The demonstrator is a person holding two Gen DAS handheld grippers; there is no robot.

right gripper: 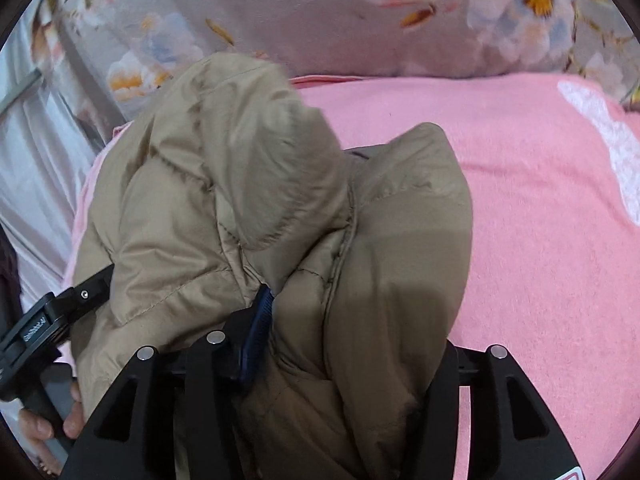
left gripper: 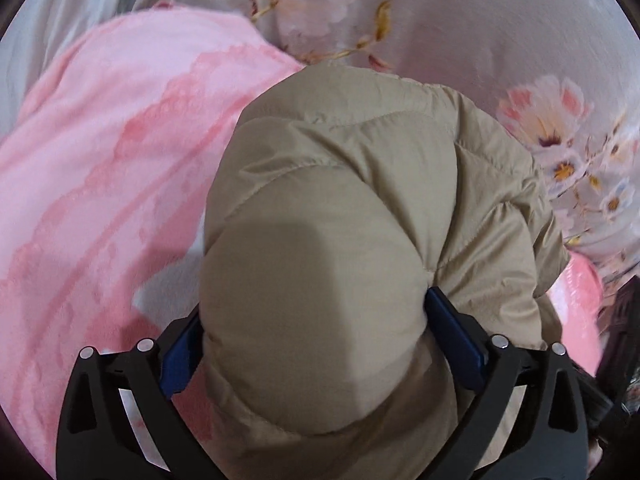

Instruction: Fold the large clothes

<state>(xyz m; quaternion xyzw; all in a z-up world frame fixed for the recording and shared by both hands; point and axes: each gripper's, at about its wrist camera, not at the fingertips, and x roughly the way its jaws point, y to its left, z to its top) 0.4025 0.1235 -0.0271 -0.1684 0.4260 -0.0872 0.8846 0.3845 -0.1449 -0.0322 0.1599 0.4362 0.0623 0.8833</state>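
The tan puffer jacket [left gripper: 340,208] lies bunched on a pink blanket [left gripper: 100,152] spread over a floral bedsheet [left gripper: 480,40]. The left hand-held gripper [left gripper: 316,332] stands wide, a puffy fold filling the gap and touching both blue pads [left gripper: 454,330]. The right hand-held gripper [right gripper: 344,320] is about half open with jacket fabric bulging between its fingers; whether it grips, I cannot tell.

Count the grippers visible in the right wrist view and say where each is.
2. The right gripper fills the bottom centre, with the tan puffer jacket bunched between its fingers. The left gripper pokes in at the lower left edge, mostly hidden behind the jacket.
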